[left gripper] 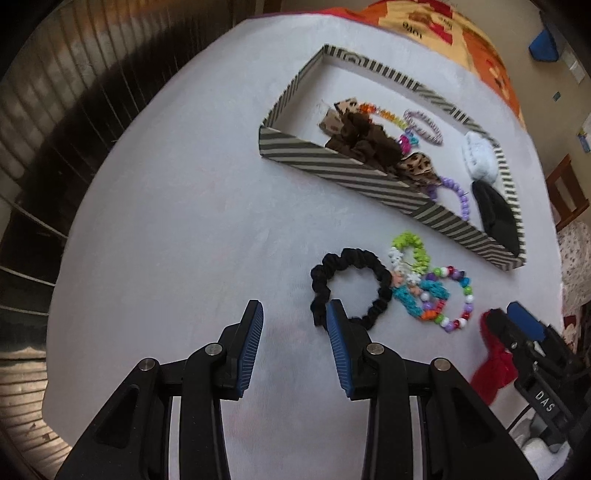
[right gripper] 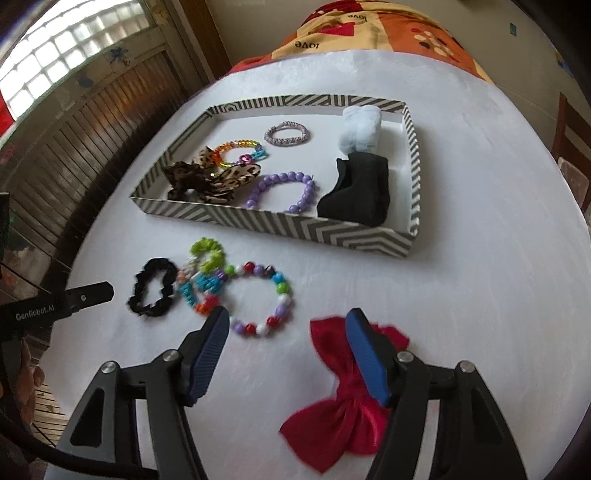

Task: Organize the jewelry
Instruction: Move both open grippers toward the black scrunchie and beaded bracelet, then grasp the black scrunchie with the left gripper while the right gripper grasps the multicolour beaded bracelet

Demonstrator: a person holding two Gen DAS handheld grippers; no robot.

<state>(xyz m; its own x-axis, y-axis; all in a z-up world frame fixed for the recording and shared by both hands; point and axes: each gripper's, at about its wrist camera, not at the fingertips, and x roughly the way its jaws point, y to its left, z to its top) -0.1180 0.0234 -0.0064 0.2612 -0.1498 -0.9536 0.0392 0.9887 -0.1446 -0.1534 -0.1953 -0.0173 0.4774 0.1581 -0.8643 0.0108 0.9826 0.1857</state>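
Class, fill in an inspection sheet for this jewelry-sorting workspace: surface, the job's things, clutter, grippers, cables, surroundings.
Surface: white cloth over a table.
Job's things: striped tray holding purple bead bracelet, brown scrunchie, black pouch; outside it, black scrunchie, multicolor bead bracelet, red bow.
Clutter: nothing seen.
Grippers: left gripper open, empty; right gripper open, one finger above the bow.
Cables: black cable at lower left.
Surroundings: patterned blanket, wooden slats.
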